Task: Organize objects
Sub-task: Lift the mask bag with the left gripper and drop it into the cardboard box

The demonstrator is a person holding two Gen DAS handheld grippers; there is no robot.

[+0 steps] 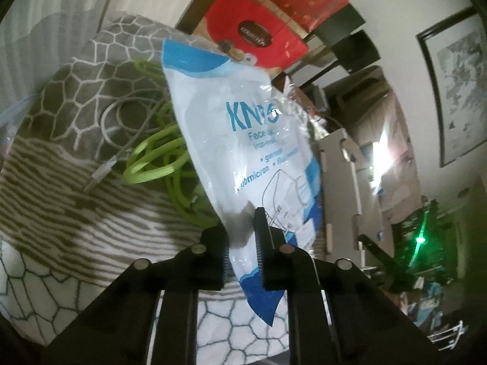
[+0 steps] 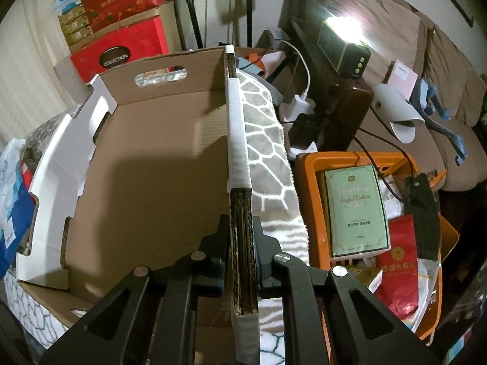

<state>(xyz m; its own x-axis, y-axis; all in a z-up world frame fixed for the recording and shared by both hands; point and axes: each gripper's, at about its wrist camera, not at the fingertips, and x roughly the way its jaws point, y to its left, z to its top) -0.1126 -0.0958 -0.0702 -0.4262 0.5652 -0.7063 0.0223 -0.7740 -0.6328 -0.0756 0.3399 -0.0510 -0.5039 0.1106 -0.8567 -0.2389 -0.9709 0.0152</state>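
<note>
A framed picture (image 1: pixel 456 91) hangs on the white wall (image 1: pixel 392 24); a brown sofa (image 2: pixel 441 70) sits beside a bright lamp (image 2: pixel 344 21).

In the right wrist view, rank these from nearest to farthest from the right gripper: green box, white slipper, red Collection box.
1. green box, right, in the orange basket.
2. white slipper, upper right, on the sofa.
3. red Collection box, upper left, behind the carton held by the right gripper.

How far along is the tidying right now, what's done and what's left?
Done: nothing visible; the cardboard box is empty.

In hand: the left gripper is shut on the face mask packet; the right gripper is shut on the box's side wall.

Left: the green cord and grey cable lie on the blanket.
</note>
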